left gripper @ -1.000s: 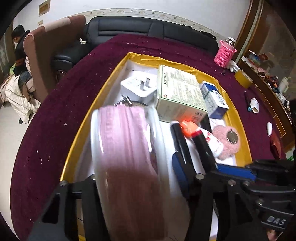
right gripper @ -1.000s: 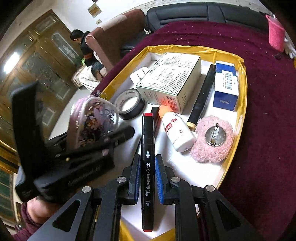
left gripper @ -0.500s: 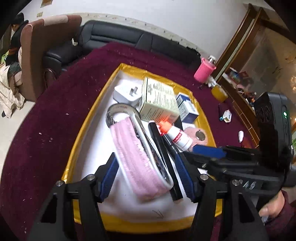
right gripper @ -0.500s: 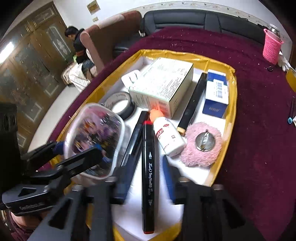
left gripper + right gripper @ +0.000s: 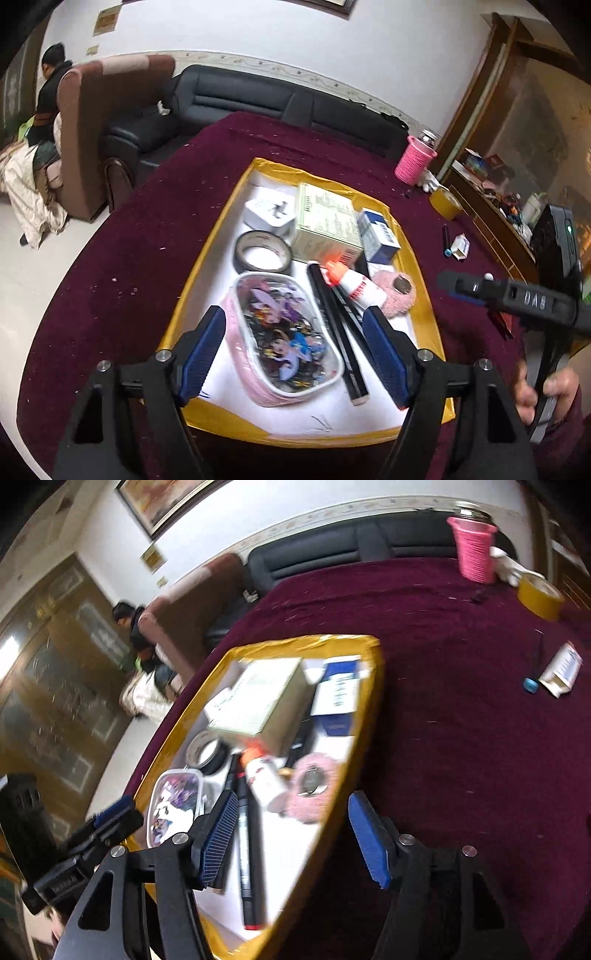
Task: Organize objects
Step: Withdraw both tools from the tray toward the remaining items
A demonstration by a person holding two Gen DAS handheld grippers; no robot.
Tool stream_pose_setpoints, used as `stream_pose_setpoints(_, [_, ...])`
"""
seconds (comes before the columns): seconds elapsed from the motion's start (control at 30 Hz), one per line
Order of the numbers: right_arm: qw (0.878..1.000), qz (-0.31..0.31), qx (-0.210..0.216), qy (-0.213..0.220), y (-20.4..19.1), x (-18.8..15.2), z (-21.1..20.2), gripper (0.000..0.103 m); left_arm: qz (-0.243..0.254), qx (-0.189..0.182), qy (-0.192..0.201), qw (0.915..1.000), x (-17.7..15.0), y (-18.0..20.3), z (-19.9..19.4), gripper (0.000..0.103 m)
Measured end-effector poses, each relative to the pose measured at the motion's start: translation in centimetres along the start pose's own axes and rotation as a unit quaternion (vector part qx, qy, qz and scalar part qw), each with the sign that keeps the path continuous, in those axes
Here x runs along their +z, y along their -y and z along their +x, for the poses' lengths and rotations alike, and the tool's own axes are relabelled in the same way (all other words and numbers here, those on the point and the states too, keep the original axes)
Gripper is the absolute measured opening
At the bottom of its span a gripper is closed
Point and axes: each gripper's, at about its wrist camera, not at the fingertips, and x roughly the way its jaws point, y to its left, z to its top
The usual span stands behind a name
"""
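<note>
A yellow-rimmed tray [image 5: 207, 258] with a white floor holds the sorted things. A pink pouch [image 5: 284, 332] with a cartoon print lies flat in its near part. My left gripper [image 5: 293, 317] hovers over the pouch, its jaws opening and the pads clear of it. A black marker [image 5: 245, 849] lies on the tray [image 5: 369, 686] just inside the left finger of my right gripper [image 5: 293, 799]. Those jaws are opening too, with nothing pressed between them. Two black markers [image 5: 340, 332] lie side by side beside the pouch. The right wrist view is blurred.
The tray also holds a tape roll [image 5: 262, 251], a white charger [image 5: 267, 214], a pale box [image 5: 325, 221], a blue box [image 5: 378, 232], a glue bottle [image 5: 358, 286] and a pink puff [image 5: 397, 295]. On the maroon cloth stand a pink cup [image 5: 413, 164] and yellow tape [image 5: 445, 205].
The left gripper let go of the pouch, which now lies flat on the tray, and drew back. The right gripper opened off the black marker and swung right.
</note>
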Motion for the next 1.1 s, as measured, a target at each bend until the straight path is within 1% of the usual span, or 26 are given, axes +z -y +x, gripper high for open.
stream_pose_setpoints(0.07, [1.000, 0.021, -0.009, 0.016, 2.0, 0.1, -1.3, 0.072, 0.019, -0.002, 0.002, 0.9998, -0.1, 1.1, -0.1, 0.082])
stream_pose_setpoints(0.13, [0.999, 0.041, -0.021, 0.028, 4.1, -0.1, -2.7, 0.078, 0.041, -0.005, 0.005, 0.9991, -0.3, 2.3, -0.2, 0.083])
stream_pose_setpoints(0.2, [0.996, 0.067, -0.037, 0.040, 6.9, -0.5, -4.0, 0.079, 0.062, -0.009, 0.005, 0.9980, -0.4, 3.5, 0.0, 0.084])
stream_pose_setpoints(0.27, [0.993, 0.093, -0.054, 0.046, 9.5, -0.9, -5.1, 0.080, 0.077, -0.009, 0.002, 0.9970, -0.5, 4.4, 0.3, 0.085])
stream_pose_setpoints(0.37, [0.985, 0.146, -0.076, 0.058, 13.9, -2.1, -7.0, 0.080, 0.087, -0.003, -0.008, 0.9962, -0.5, 5.6, 1.1, 0.086])
stream_pose_setpoints(0.47, [0.976, 0.184, -0.092, 0.071, 17.1, -3.3, -8.5, 0.080, 0.093, 0.021, -0.023, 0.9952, 0.4, 6.3, 2.7, 0.086])
stream_pose_setpoints(0.53, [0.972, 0.200, -0.099, 0.077, 18.6, -3.8, -9.0, 0.080, 0.112, 0.063, -0.042, 0.9909, 1.8, 6.7, 4.3, 0.086])
stream_pose_setpoints(0.57, [0.971, 0.205, -0.099, 0.079, 19.2, -4.0, -9.2, 0.080, 0.116, 0.082, -0.057, 0.9882, 2.6, 6.7, 5.2, 0.086])
stream_pose_setpoints(0.6, [0.970, 0.209, -0.095, 0.083, 19.5, -4.2, -9.3, 0.080, 0.122, 0.102, -0.082, 0.9839, 3.4, 6.7, 6.5, 0.086])
stream_pose_setpoints(0.63, [0.969, 0.212, -0.091, 0.088, 19.8, -4.4, -9.4, 0.080, 0.129, 0.121, -0.090, 0.9801, 3.8, 6.7, 7.2, 0.086])
stream_pose_setpoints(0.67, [0.969, 0.211, -0.088, 0.094, 19.9, -4.6, -9.6, 0.080, 0.141, 0.148, -0.095, 0.9742, 4.1, 6.8, 8.0, 0.085])
stream_pose_setpoints(0.7, [0.969, 0.209, -0.089, 0.099, 19.8, -4.7, -9.7, 0.080, 0.164, 0.182, -0.099, 0.9644, 4.4, 7.0, 9.0, 0.085])
stream_pose_setpoints(0.8, [0.971, 0.192, -0.096, 0.107, 19.1, -5.0, -9.7, 0.080, 0.187, 0.237, -0.108, 0.9472, 5.3, 6.8, 11.4, 0.085])
stream_pose_setpoints(0.83, [0.972, 0.186, -0.100, 0.107, 18.9, -5.1, -9.6, 0.080, 0.191, 0.246, -0.112, 0.9436, 5.6, 6.8, 12.2, 0.085])
stream_pose_setpoints(0.9, [0.974, 0.173, -0.101, 0.109, 18.8, -5.1, -9.5, 0.080, 0.196, 0.253, -0.123, 0.9394, 6.1, 6.9, 13.8, 0.085])
stream_pose_setpoints(1.0, [0.975, 0.168, -0.099, 0.111, 18.9, -4.9, -9.3, 0.081, 0.200, 0.261, -0.134, 0.9350, 7.0, 7.3, 15.7, 0.085])
stream_pose_setpoints(1.07, [0.975, 0.167, -0.097, 0.112, 18.9, -4.9, -9.4, 0.081, 0.201, 0.255, -0.123, 0.9377, 7.7, 7.7, 16.2, 0.085])
stream_pose_setpoints(1.1, [0.975, 0.167, -0.097, 0.112, 19.0, -4.9, -9.4, 0.081, 0.199, 0.255, -0.126, 0.9379, 7.9, 7.8, 16.2, 0.085])
